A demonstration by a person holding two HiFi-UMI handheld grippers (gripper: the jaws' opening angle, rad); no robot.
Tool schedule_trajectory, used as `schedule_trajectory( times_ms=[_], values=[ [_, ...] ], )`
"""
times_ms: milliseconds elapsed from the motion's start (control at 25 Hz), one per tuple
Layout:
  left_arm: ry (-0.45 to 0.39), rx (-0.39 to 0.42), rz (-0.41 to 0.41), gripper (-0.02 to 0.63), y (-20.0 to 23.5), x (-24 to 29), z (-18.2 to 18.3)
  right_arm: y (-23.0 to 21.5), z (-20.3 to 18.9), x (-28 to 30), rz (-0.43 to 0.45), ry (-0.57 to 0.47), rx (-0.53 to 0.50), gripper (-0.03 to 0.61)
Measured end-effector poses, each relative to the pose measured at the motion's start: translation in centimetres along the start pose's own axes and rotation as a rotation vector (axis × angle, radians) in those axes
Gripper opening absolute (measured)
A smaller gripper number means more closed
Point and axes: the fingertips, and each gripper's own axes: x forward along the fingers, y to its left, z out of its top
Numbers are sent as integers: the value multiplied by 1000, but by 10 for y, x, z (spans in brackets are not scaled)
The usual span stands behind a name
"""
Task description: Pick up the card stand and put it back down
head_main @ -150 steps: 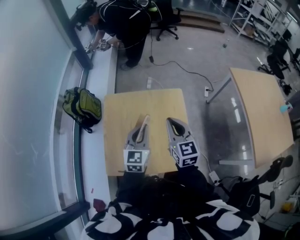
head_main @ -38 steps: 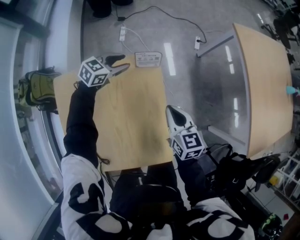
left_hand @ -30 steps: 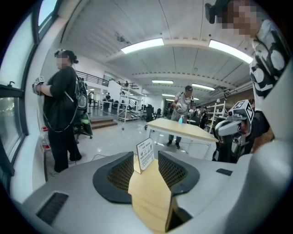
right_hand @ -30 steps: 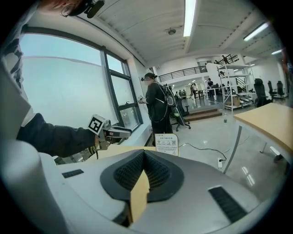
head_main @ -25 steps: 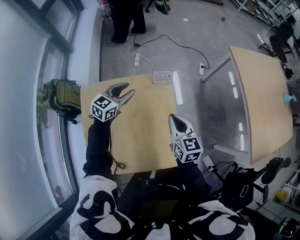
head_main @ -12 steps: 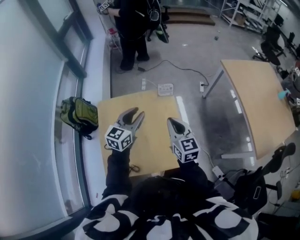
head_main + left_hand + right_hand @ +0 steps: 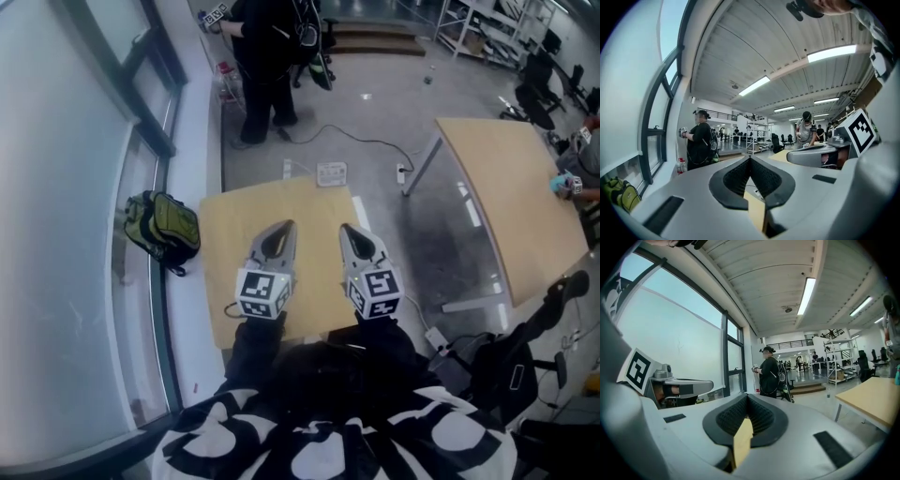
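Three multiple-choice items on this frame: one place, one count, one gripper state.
1. Where is the backpack? A by the window, left of the near table; B on that table; C on a chair.
2. How many wooden tabletops in the head view? A one; B two; C four.
3. The left gripper's jaws? A shut, empty; B wide apart; C clamping a card.
Answers: 1 A, it lies beside the glass; 2 B, the near table plus the right-hand table; 3 A, the pads meet with nothing between.
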Motion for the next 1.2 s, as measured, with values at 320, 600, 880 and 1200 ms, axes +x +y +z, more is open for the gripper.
schedule_trajectory(
  times_ms=[320, 600, 880, 1200],
  values=[
    [-32, 12, -40, 5, -38, 1, 16, 6, 12, -12, -61, 4, -48, 20],
    [-53, 13, -37, 5, -52, -3, 22, 5, 11, -27, -55, 7, -51, 20],
    [-51, 3, -35, 5, -56, -8, 16, 13, 5, -31, -47, 20, -52, 20],
    [-38, 1, -48, 5, -72, -11, 13, 7, 2, -49, -64, 28, -49, 20]
  ],
)
